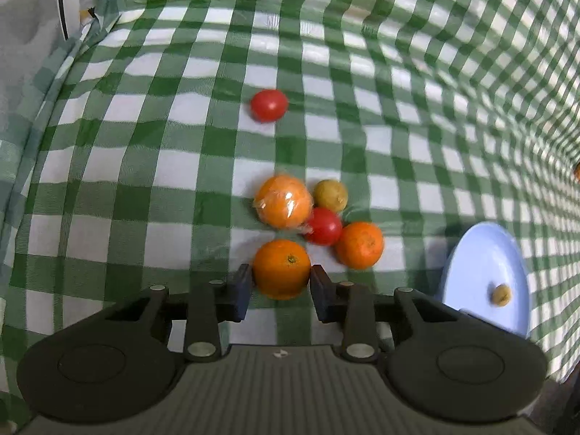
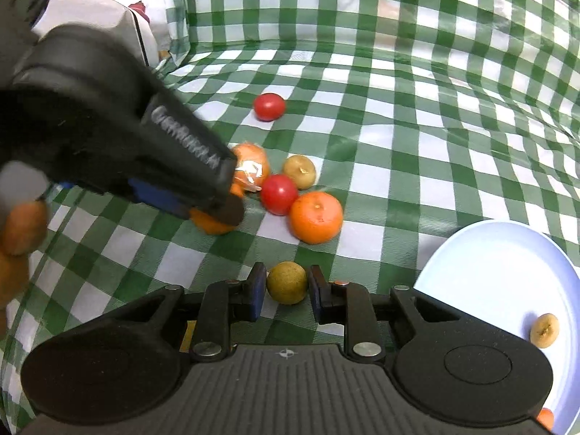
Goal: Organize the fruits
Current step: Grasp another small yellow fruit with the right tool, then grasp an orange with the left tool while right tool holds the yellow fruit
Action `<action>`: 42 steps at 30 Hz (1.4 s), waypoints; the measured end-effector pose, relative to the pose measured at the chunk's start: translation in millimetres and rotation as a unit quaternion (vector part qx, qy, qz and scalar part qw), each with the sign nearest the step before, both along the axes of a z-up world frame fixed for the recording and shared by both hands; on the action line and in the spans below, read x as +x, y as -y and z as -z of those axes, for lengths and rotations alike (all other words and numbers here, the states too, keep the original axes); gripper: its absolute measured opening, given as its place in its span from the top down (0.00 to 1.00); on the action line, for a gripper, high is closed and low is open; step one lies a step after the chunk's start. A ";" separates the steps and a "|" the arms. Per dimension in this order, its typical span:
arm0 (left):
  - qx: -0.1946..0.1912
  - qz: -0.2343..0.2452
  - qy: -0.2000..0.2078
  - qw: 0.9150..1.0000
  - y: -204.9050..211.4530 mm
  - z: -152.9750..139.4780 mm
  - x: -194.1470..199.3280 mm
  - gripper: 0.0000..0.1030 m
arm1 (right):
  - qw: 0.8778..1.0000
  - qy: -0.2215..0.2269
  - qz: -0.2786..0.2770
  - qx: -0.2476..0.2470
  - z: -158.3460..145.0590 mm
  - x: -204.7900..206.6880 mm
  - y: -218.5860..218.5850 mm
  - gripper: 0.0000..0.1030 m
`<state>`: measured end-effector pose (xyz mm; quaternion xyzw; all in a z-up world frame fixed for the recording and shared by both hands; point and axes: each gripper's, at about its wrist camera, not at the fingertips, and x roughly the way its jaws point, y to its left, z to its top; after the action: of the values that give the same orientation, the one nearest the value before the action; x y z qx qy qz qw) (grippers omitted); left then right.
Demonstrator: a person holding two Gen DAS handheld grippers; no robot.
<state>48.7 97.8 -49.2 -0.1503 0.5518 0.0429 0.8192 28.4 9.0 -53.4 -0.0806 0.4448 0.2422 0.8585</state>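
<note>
My left gripper (image 1: pixel 281 282) is shut on an orange (image 1: pixel 281 268) at the near edge of a fruit cluster; it also shows from the side in the right wrist view (image 2: pixel 221 214). The cluster holds a plastic-wrapped orange (image 1: pixel 283 206), a red tomato (image 1: pixel 323 226), another orange (image 1: pixel 360 244) and a yellow-green fruit (image 1: pixel 330 195). My right gripper (image 2: pixel 282 286) is shut on a small yellow-green fruit (image 2: pixel 287 282) just above the cloth. A light blue plate (image 2: pixel 507 275) at the right carries a small brownish fruit (image 2: pixel 544 330).
A lone red tomato (image 1: pixel 269 105) lies farther back on the green-and-white checked cloth (image 1: pixel 145 181). White fabric (image 1: pixel 32 18) sits at the back left. The cloth rises in folds behind and at the right.
</note>
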 end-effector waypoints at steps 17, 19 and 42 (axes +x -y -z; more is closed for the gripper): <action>0.009 0.009 -0.004 1.000 6.7 9.5 4.5 0.62 | 1.000 0.004 -0.002 -0.007 1.4 1.8 -1.8 0.74; 0.009 0.009 0.000 1.000 7.4 8.7 5.3 0.62 | 1.000 0.009 0.004 -0.005 -0.1 2.9 -0.5 0.74; 0.008 0.005 0.021 1.000 7.1 4.2 3.2 0.63 | 1.000 0.018 0.019 0.007 -5.4 -6.6 6.2 0.74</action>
<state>51.9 90.8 -53.4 -0.1414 0.5352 0.0404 0.8318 21.8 2.8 -48.0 -0.0708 0.4287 0.2278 0.8714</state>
